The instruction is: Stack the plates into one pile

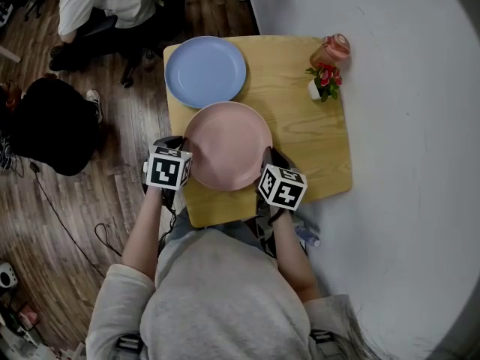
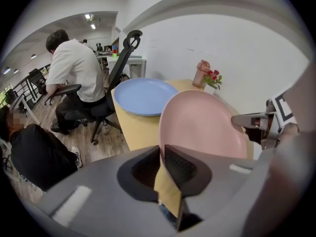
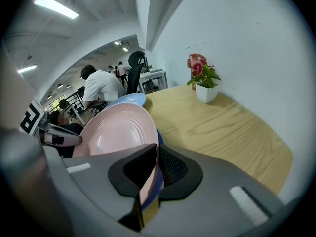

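Far to the left of the pink plate (image 1: pixel 227 145), beyond the desk (image 1: pixel 315 148), a seated person (image 1: pixel 105 2) in a white shirt is turned away. At the left rim of the pink plate is the left hand-held gripper (image 1: pixel 180 147); its jaws stand narrow and are closed on this rim, which passes between the two pads in the left gripper view. The pink plate itself hangs between both grippers over the near part of the desk, tilted, with its hollow side up. I cannot tell if its underside touches the wood. Just behind the pink plate, a little to the left, the blue plate (image 1: pixel 205 70) lies flat on the desk, and the far edge of the pink plate covers a small part of its near rim. At the right rim of the pink plate the right hand-held gripper (image 1: pixel 268 156) is also clamped narrow on the edge. Behind the pink plate and to the right, well apart, a potted plant (image 1: pixel 324 81) with red flowers stands beside a pink bottle (image 1: pixel 332 51).
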A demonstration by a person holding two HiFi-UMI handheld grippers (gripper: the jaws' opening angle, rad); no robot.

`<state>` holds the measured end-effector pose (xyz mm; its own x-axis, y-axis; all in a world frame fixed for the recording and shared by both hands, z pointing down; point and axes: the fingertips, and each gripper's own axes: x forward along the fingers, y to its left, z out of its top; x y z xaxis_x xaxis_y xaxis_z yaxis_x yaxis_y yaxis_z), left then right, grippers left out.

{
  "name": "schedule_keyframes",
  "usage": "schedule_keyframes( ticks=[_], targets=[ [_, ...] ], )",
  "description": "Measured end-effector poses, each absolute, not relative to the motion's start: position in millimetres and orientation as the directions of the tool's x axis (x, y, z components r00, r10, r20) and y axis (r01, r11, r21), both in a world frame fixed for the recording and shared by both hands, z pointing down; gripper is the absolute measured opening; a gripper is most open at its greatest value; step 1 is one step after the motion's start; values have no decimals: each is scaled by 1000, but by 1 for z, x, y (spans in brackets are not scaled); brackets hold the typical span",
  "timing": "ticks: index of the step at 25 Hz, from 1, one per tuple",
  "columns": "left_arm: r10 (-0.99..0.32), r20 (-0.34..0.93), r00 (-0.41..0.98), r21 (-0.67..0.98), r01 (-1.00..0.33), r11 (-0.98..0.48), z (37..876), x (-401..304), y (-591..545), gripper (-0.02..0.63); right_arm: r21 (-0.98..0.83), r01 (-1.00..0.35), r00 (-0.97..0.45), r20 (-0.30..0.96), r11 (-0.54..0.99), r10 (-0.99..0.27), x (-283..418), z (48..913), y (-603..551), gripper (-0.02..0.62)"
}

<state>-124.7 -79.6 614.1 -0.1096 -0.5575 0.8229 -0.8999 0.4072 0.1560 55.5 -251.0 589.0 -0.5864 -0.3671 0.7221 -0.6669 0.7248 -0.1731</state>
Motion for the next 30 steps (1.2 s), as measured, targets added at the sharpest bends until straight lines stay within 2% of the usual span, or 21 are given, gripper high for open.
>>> schedule_keyframes(
  ticks=[17,22,30],
  targets=[
    [-579,807,-119,144,-911,387,628,-118,-85,103,-83,-646,-524,771,759,-362,55,614,-252,20],
    [-620,773,-131,139,-920,367,627,-117,-86,147,-99,-639,-549,753,763,-362,54,613,-250,21],
    [-706,679,-201,131,-913,386,590,-122,-89,147,-131,-623,-652,632,772,-419,45,577,-254,21]
  ],
)
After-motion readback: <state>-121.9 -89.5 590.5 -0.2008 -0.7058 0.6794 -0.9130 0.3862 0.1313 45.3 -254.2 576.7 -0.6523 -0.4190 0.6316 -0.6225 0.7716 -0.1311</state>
